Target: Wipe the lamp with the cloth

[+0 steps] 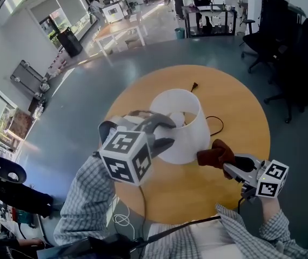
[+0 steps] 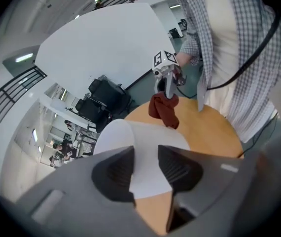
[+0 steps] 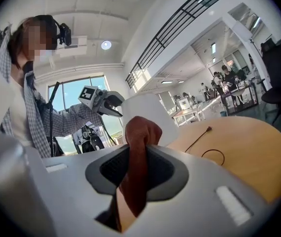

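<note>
Right gripper [image 1: 227,168] clamps cloth [image 1: 215,153]; left gripper [image 1: 166,131] straddles lamp [image 1: 191,144] w/o squeezing, so my wipe could tip it.

A round wooden table [image 1: 235,107] stands on a grey floor [image 1: 89,107], black office chairs [image 1: 300,58] near it, a white table [image 1: 122,32] and a black shelf cart [image 1: 216,20] farther back

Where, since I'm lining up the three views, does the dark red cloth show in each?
Head view: cloth lower right, beside the lampshade, held by the right hand-held gripper.
Left gripper view: cloth upper centre, beyond the lampshade.
Right gripper view: cloth centre, clamped between the jaws.
Shared landmark: the white lampshade.
</note>
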Action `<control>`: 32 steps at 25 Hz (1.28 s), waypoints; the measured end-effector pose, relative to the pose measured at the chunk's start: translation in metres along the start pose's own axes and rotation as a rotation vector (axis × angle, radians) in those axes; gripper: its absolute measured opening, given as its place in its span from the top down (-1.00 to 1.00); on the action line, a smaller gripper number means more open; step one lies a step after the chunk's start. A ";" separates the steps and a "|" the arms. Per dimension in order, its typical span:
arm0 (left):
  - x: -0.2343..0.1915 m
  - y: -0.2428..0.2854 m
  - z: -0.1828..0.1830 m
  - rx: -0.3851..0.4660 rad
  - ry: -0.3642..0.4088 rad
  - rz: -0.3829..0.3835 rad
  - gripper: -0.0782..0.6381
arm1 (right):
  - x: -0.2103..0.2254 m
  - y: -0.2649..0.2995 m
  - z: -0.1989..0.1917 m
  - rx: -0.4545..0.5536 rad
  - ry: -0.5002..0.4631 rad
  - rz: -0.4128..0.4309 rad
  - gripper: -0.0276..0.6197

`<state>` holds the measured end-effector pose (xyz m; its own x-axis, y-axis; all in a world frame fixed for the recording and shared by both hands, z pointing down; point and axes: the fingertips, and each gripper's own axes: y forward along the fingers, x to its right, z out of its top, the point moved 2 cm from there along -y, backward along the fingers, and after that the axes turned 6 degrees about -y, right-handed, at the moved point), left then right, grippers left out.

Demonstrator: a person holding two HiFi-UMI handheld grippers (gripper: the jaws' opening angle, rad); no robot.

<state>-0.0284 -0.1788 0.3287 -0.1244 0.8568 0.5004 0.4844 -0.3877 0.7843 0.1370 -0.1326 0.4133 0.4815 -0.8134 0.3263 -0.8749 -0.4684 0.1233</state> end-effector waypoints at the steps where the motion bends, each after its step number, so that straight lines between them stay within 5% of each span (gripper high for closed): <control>1: -0.005 0.000 -0.001 0.007 -0.012 0.006 0.37 | 0.006 -0.001 0.000 0.004 0.014 -0.023 0.63; 6: -0.029 0.008 -0.012 0.062 -0.074 0.034 0.34 | 0.039 0.008 -0.012 0.011 0.078 -0.147 0.64; 10: -0.048 0.010 -0.016 0.128 -0.132 0.033 0.34 | 0.052 0.035 -0.036 -0.081 0.045 -0.189 0.64; 22: -0.093 0.022 -0.030 0.183 -0.220 0.048 0.31 | 0.058 0.167 -0.046 -0.200 -0.366 -0.160 0.64; 32: -0.111 0.026 -0.040 0.198 -0.260 0.066 0.30 | 0.051 0.210 -0.047 -0.303 -0.614 -0.137 0.65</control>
<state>-0.0367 -0.2976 0.3087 0.1255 0.9000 0.4175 0.6461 -0.3934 0.6540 -0.0242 -0.2566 0.4996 0.4530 -0.8436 -0.2883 -0.7375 -0.5363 0.4105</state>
